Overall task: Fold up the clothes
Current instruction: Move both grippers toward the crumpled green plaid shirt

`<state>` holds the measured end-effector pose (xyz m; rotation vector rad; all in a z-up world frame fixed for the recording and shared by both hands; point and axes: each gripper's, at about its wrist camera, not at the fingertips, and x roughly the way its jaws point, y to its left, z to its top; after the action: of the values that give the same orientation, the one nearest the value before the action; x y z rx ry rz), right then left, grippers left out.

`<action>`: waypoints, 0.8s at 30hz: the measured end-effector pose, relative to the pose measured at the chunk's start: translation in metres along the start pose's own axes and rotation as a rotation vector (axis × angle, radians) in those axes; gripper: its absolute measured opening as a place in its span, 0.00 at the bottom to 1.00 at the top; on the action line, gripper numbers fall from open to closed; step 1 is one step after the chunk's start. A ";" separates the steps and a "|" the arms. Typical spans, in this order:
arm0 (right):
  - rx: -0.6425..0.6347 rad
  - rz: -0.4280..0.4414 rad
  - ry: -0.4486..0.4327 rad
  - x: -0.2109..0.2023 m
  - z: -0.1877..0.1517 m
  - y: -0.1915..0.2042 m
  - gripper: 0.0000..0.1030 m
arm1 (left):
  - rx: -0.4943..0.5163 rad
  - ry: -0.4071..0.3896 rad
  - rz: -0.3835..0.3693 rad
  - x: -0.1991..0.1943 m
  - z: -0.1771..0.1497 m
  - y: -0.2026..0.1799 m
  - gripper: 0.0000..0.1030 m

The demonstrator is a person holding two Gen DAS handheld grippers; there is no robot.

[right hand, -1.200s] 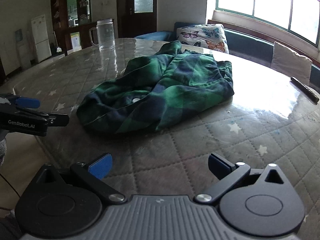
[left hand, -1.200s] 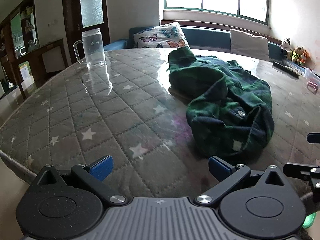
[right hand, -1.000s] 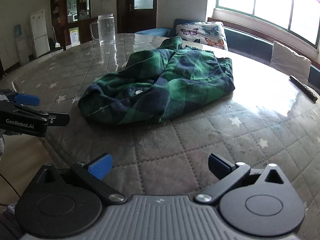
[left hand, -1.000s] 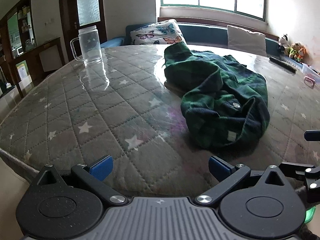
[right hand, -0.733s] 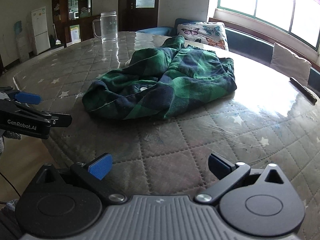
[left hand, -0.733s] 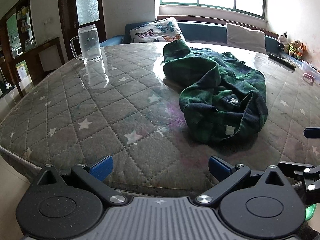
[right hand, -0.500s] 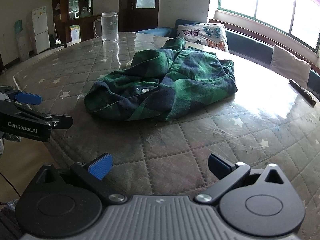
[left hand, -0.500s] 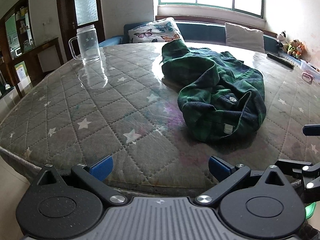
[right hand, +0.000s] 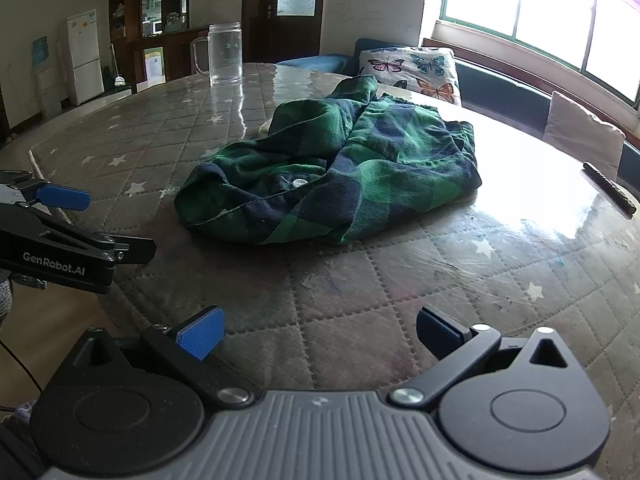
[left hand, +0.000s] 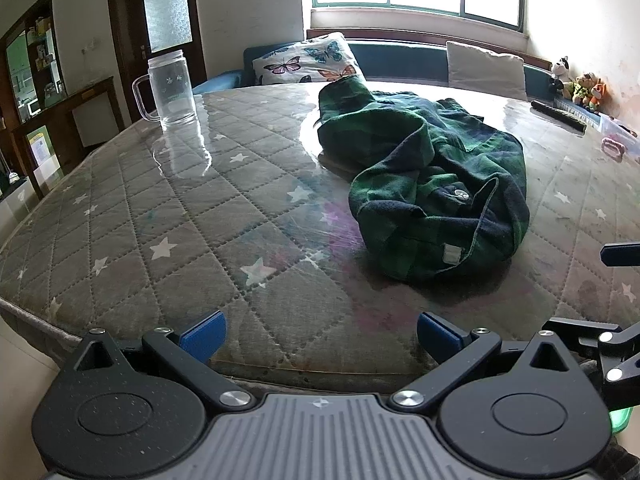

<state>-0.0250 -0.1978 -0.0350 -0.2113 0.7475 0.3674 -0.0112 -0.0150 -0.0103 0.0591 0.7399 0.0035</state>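
A crumpled green and navy plaid garment (left hand: 424,184) lies in a heap on the round table (left hand: 168,216), which has a quilted star-pattern cover. It also shows in the right wrist view (right hand: 336,184). My left gripper (left hand: 320,334) is open and empty near the table's front edge, short of the garment. My right gripper (right hand: 318,336) is open and empty over the table's near part, also short of the garment. The left gripper shows from the side at the left of the right wrist view (right hand: 76,220).
A clear glass mug (left hand: 170,86) stands at the table's far left, seen also in the right wrist view (right hand: 224,54). A dark remote (right hand: 608,188) lies at the far right edge. A bench with cushions (left hand: 312,62) runs under the window.
Both grippers have risen slightly and tilted, so the garment sits a little farther and more centred in each view. Both stay open and empty. The garment has not moved.
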 end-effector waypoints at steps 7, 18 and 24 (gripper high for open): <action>-0.004 0.005 0.003 0.002 0.002 0.001 1.00 | 0.005 0.003 -0.003 0.002 0.002 0.001 1.00; -0.017 0.016 0.014 0.007 0.007 0.003 1.00 | 0.014 0.009 -0.005 0.004 0.006 0.002 1.00; -0.021 0.022 0.018 0.011 0.011 0.003 1.00 | 0.013 0.014 -0.002 0.008 0.010 0.005 1.00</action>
<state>-0.0123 -0.1888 -0.0346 -0.2266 0.7641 0.3947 0.0019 -0.0104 -0.0080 0.0708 0.7538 -0.0030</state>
